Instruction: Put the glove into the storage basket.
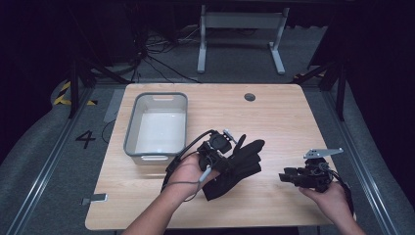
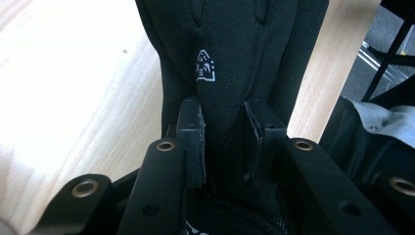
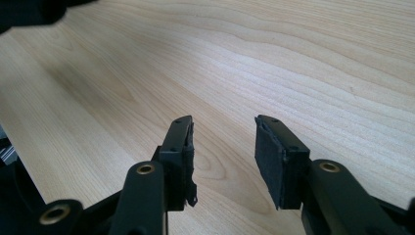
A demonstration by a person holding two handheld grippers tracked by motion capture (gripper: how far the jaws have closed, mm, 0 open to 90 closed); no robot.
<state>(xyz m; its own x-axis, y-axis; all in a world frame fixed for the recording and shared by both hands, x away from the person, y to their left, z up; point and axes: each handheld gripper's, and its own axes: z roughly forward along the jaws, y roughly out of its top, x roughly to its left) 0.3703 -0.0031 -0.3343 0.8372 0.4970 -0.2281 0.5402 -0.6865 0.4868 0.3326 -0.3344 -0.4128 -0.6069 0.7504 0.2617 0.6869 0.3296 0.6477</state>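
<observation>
We're looking at one wooden desk [image 1: 274, 112], and on its far left sits one grey bin [image 1: 157, 125]. One black glove [image 1: 238, 166] hangs at the near middle, clamped between the left tool's [image 2: 224, 142] pads; we spot a small white emblem on it, too small to read. The right tool [image 3: 222, 156], near right, stands open with nothing between its pads. A "4" [image 1: 85, 139] marks the floor on the left.
</observation>
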